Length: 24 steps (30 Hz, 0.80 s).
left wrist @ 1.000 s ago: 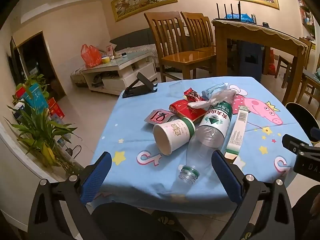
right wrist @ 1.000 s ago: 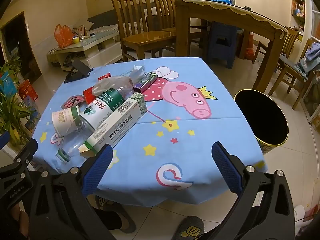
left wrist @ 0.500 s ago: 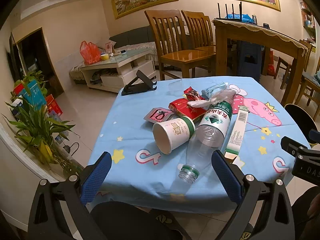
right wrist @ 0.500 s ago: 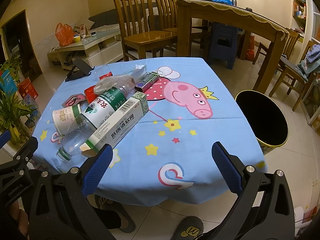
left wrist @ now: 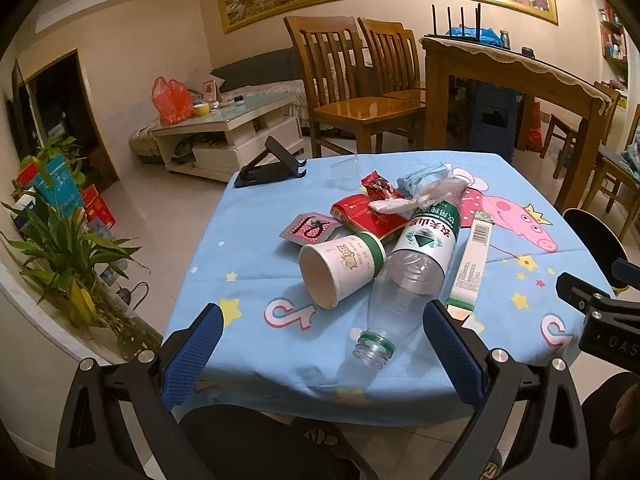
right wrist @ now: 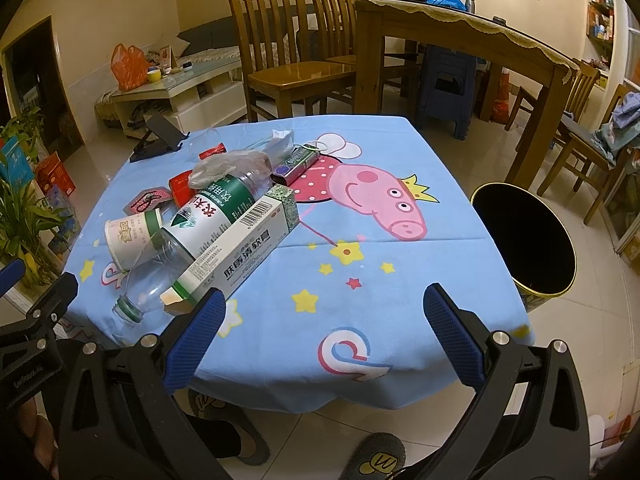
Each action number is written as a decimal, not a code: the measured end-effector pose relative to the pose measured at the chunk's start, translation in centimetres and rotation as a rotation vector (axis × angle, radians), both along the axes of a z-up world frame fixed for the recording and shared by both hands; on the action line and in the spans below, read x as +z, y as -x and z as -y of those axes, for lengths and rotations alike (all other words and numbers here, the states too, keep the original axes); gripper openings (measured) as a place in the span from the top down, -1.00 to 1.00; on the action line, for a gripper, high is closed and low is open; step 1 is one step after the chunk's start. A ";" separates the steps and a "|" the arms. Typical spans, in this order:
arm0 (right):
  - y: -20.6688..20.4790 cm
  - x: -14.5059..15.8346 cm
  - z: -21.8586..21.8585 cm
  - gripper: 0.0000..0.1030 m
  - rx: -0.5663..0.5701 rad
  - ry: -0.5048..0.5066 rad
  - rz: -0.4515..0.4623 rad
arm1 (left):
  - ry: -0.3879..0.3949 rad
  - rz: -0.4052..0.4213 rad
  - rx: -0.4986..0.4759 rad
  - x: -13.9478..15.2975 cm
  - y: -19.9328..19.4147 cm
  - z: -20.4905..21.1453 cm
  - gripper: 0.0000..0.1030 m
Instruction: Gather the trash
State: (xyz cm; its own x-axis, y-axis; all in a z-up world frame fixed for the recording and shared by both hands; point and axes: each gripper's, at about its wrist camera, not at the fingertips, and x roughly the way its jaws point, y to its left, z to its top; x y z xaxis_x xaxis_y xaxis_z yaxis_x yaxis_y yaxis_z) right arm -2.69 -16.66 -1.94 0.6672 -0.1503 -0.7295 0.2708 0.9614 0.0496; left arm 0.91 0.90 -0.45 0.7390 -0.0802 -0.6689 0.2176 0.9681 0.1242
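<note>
Task judged at its start: nothing collected as far as either view showed. All the litter lay in one heap toward the near-left part of the counter [right wrist: 400, 288], which carried a blue cartoon cloth.

Heap contents: a clear plastic bottle [left wrist: 412, 264] on its side, uncapped neck pointing at the near edge; a paper cup [left wrist: 340, 266] also on its side, touching the bottle's left flank, mouth toward the near edge; a long green-and-white carton [right wrist: 236, 250] lying along the bottle's right side; a red packet [left wrist: 368, 216] and a small pink sachet [left wrist: 310, 228] behind the cup; a crumpled clear bag [right wrist: 232, 166] draped over the bottle's base. Farther items in the heap were too jumbled to name with confidence.

The bin [right wrist: 524, 240] stood on the floor off the counter's right edge. Its inside read as plain black; probably empty, though the bottom was not resolved.

Left claw [left wrist: 320, 344] spread wide, empty, hovering over the near edge in line with the bottle neck. Right claw [right wrist: 324, 332] likewise wide and empty, over the near edge, beside the carton's end.

Left to do: every piece.
</note>
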 end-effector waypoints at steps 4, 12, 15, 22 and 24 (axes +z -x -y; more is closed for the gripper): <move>-0.2 0.0 -0.3 -0.90 0.004 0.008 -0.007 | 0.013 -0.016 -0.001 -0.2 -0.5 -0.3 -0.87; -1.2 0.0 -0.5 -0.90 0.006 0.018 -0.018 | 0.021 -0.028 -0.007 -0.3 -1.4 -0.8 -0.87; -1.5 0.2 -0.6 -0.90 0.010 0.025 -0.019 | 0.021 -0.024 -0.007 -0.2 -1.7 -1.0 -0.87; -2.8 0.4 -0.9 -0.90 0.017 0.040 -0.021 | 0.030 -0.017 -0.004 0.1 -2.9 -1.4 -0.87; -3.1 0.4 -0.9 -0.90 0.021 0.040 -0.017 | 0.031 -0.014 -0.002 0.2 -3.1 -1.4 -0.87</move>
State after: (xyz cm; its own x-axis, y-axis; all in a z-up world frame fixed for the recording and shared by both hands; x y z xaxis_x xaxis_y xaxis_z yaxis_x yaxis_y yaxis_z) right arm 0.37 -15.76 -1.49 0.6577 -0.1659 -0.7347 0.2514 0.9679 0.0065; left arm 4.04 2.33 -0.26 0.7292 -0.1032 -0.6764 0.2215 0.9709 0.0906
